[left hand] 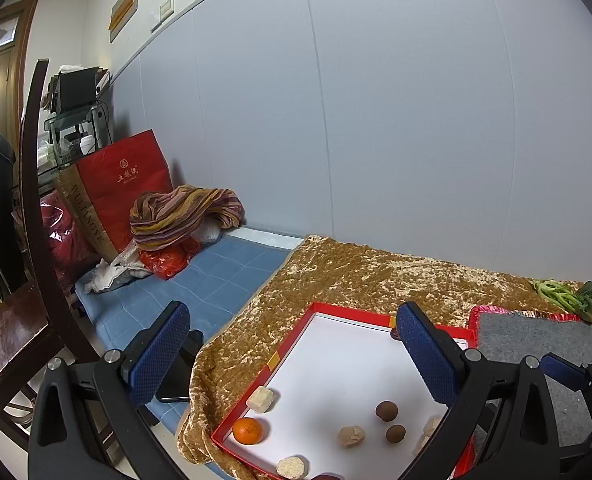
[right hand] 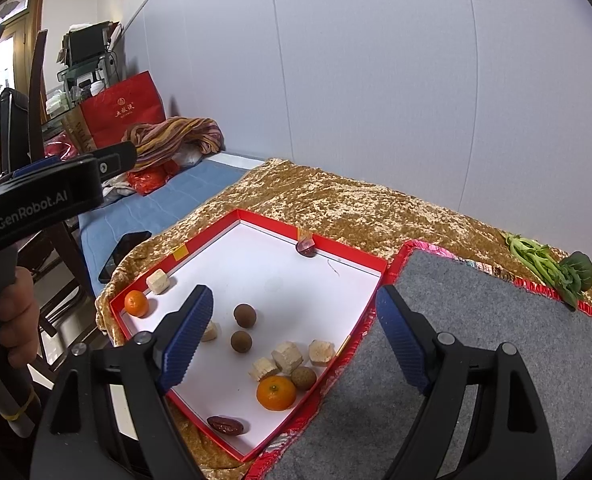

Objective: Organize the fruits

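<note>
Both grippers hung above a red-rimmed tray [right hand: 344, 254] on a gold cloth [right hand: 336, 204], and neither had hold of anything. The right gripper [right hand: 292, 336] stood with its jaws wide apart, empty, straddling the tray's right rim where it met a grey mat [right hand: 496, 344]. The left gripper [left hand: 292, 356] was likewise spread wide and empty, over the tray's left half. The fruit lay loose on the tray's white floor. A large orange [right hand: 276, 393] sat near the near-right corner, touching or almost touching a brown ball [right hand: 303, 378], with pale cubes [right hand: 287, 357] just behind them. It lay below and slightly left of the right gripper's open gap, nearer that gripper than the left one, so the right looked the likelier to take it, by dropping down and a little leftward. Being round, it offered no long axis to line up with. The date [right hand: 226, 425] by the near rim did have one, running roughly along that rim. A small orange [right hand: 136, 303] lay against the left rim near the left corner, closer to the left gripper, beside another cube [right hand: 158, 281]. Two more brown balls [right hand: 242, 328] sat mid-tray, apart from the rest. A second dark fruit [right hand: 306, 249] rested against the far rim. Greens [right hand: 552, 268] lay on the cloth beyond the mat's far right corner.
</note>
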`<state>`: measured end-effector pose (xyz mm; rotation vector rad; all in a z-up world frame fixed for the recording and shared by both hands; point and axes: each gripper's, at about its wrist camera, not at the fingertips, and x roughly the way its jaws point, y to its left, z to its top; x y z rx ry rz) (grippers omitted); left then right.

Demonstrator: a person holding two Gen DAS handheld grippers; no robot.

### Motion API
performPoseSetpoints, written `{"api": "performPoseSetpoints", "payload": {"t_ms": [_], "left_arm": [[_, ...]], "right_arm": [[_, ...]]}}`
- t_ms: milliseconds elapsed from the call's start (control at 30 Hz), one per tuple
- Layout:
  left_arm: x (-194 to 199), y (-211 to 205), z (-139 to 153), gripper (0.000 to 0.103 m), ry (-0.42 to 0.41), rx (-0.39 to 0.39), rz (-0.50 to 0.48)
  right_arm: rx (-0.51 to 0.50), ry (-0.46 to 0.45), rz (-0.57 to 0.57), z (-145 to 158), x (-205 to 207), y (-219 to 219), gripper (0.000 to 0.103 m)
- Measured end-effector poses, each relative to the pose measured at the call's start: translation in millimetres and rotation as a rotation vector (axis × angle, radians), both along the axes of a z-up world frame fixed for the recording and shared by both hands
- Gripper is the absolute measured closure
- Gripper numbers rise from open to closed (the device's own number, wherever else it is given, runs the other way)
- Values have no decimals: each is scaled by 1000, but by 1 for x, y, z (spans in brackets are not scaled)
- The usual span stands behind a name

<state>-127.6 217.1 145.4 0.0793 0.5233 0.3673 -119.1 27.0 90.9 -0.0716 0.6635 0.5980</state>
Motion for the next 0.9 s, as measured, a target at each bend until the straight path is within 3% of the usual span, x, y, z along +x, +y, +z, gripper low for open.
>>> {"api": "performPoseSetpoints", "payload": {"t_ms": [900], "left_arm": [[0, 2, -1, 0, 9, -7, 1]], "right_arm": [[-13, 9, 6, -3, 1, 3, 19]]}}
